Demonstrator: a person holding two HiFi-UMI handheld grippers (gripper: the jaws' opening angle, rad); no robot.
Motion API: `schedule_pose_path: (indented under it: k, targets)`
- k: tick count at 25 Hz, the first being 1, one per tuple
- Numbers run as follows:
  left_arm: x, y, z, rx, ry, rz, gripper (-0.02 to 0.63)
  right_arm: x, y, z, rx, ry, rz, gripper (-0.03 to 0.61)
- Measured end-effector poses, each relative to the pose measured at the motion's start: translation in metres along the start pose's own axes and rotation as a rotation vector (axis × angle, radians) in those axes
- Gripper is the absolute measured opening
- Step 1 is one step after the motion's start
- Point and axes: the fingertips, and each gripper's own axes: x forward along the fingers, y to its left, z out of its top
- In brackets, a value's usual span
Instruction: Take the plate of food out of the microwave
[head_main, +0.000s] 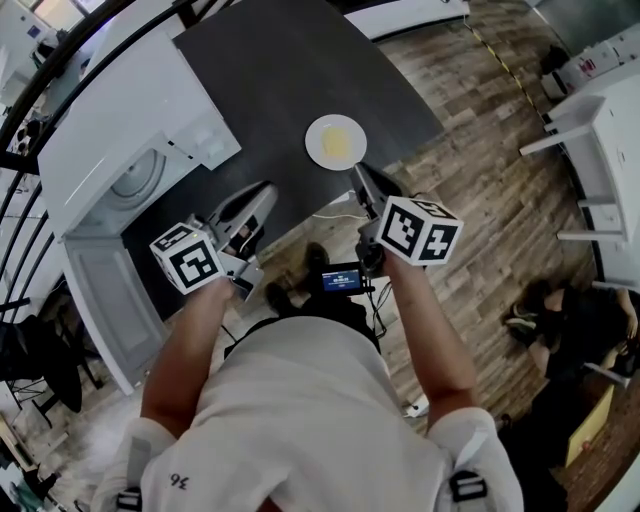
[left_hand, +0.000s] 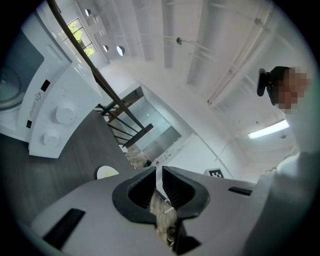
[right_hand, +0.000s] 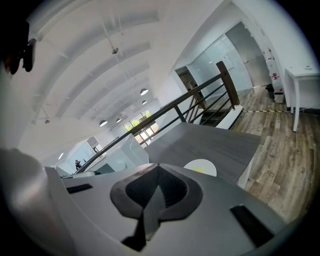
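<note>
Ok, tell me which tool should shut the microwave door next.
Left, probably. The left tool hangs nearer the open microwave door, while the right tool sits over by the plate of food, already out on the table. Both tools are shut and empty, so either could push.

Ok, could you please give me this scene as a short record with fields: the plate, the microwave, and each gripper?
plate: white, yellow food on it, lying on the dark table, outside the microwave
microwave: white, at the table's left, door open, no plate inside
left gripper: shut, nothing held, away from the plate
right gripper: shut, nothing held, nearer the plate, not touching it
task state: plate appears already taken out
</note>
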Motion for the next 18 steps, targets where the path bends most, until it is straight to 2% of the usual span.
schedule_pose_path:
  k: [6, 18]
  targets:
    - [-0.022, -0.019, -0.004, 0.016, 0.007, -0.017, 0.041, -0.022, 0.022, 0.003, 0.021, -0.025, 0.023, 0.000]
    - [-0.057, -0.054, -0.005, 0.052, 0.005, -0.055, 0.041, -0.058, 0.060, -0.015, -0.023, -0.036, 0.062, 0.000]
